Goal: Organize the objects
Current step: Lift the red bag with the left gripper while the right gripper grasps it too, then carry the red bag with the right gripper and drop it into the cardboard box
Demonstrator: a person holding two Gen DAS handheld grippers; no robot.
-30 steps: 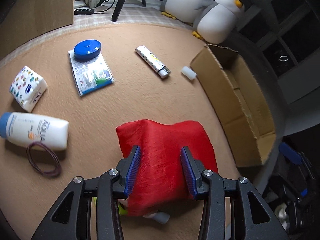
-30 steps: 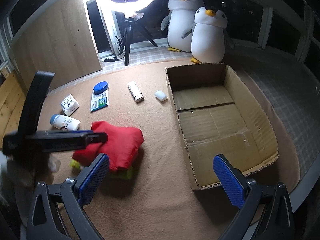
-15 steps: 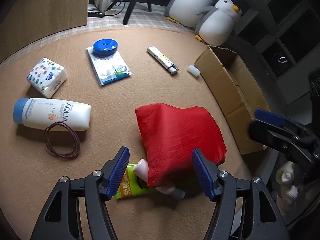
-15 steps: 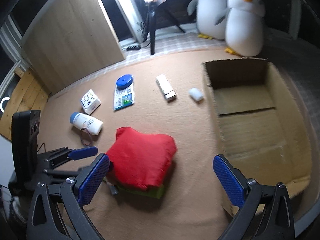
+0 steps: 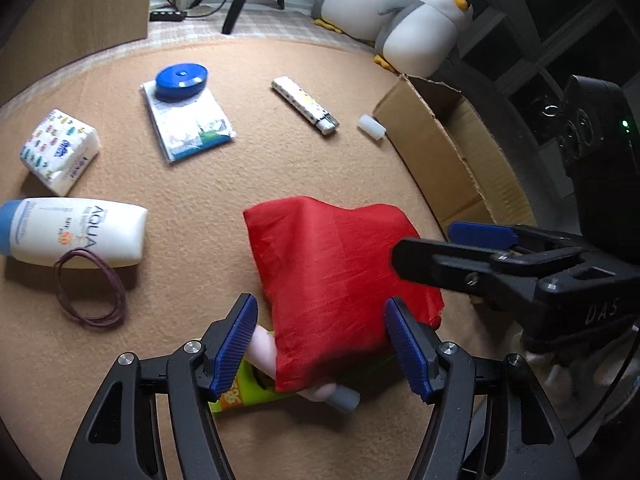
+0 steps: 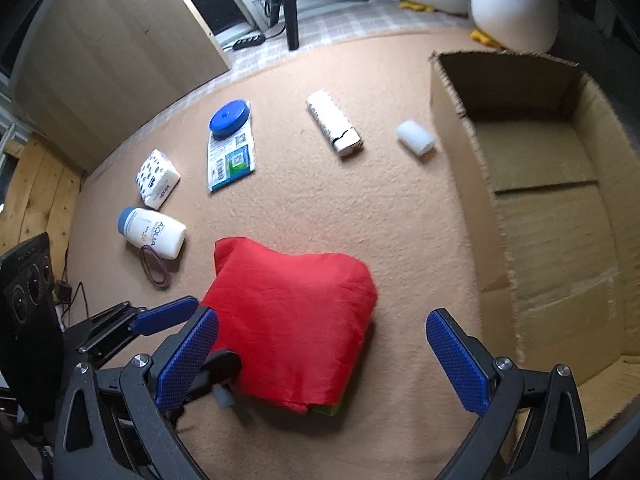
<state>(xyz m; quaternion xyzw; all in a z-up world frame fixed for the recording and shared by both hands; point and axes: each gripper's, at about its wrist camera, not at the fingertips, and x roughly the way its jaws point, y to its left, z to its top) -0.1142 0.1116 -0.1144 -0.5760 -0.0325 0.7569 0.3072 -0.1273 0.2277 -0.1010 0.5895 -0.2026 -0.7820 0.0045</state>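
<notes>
A red fabric pouch [image 5: 340, 280] [image 6: 292, 320] lies on the tan carpet over a green packet [image 5: 236, 394] and a pink tube. My left gripper [image 5: 322, 350] is open, its pads on either side of the pouch's near edge, not closed on it. My right gripper [image 6: 320, 354] is open and wide, hovering over the pouch from the other side; it shows in the left wrist view [image 5: 472, 248]. An open cardboard box [image 6: 552, 208] [image 5: 452, 148] stands to the right.
On the carpet lie a white lotion bottle [image 5: 72, 232], a purple hair band [image 5: 90, 288], a tissue pack [image 5: 60, 150], a blue disc [image 5: 182, 78] on a wipes packet, a white lighter-like stick [image 5: 306, 104] and a small white cylinder [image 5: 372, 128]. Two plush penguins [image 5: 420, 28] sit behind.
My left gripper opened and let go of the red pouch, then drew back slightly. My right gripper moved down and left, over the pouch.
</notes>
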